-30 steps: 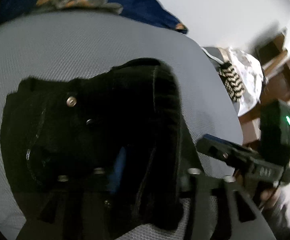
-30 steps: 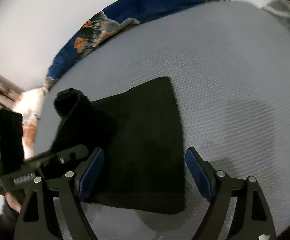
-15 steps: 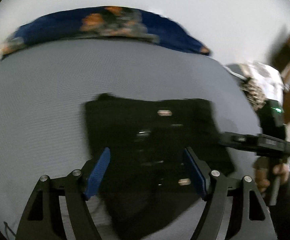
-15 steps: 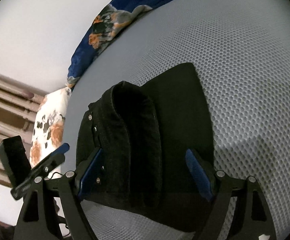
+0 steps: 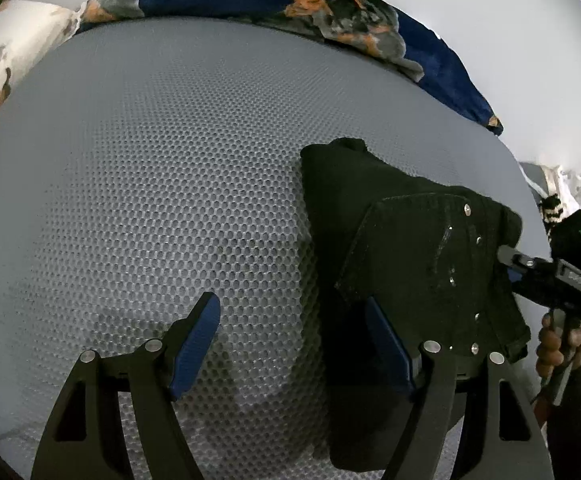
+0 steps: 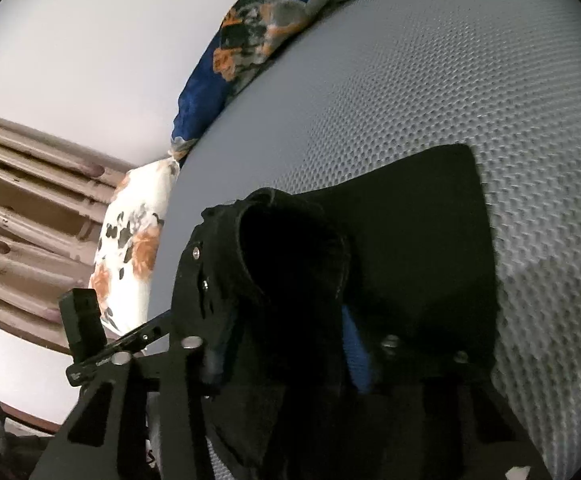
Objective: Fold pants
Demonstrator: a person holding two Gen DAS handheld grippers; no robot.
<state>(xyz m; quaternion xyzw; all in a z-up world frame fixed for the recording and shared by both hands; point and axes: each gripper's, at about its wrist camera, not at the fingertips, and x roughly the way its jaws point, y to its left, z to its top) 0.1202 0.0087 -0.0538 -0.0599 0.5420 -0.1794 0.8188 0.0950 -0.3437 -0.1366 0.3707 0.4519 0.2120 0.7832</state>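
The left hand-held gripper (image 5: 292, 354) hangs over the grey mesh-covered bed (image 5: 170, 184) with its two blue pads well apart and only bare mesh between them; its right finger (image 5: 388, 354) stands just at the near left edge of the black pants (image 5: 418, 248), which it does not grip. The pants lie folded into a thick bundle toward the right side of the bed, with a rivet-studded upper layer lying over a flatter layer beneath. The right hand-held gripper (image 6: 286, 350) is at the pants' right edge, its jaws closing with a raised fold of the dark cloth between them; in its own view the blue pads show on either side of that bunched fold, and the flatter part of the pants (image 6: 430, 240) spreads beyond it on the mesh. From the left wrist view a hand (image 5: 558, 344) grips the handle of that right tool at the bed's right edge. Along the far edge of the bed lies a dark blue blanket with orange and grey flowers (image 5: 330, 4), and a white floral pillow (image 6: 134, 240) sits at the bed's corner, next to a wall.
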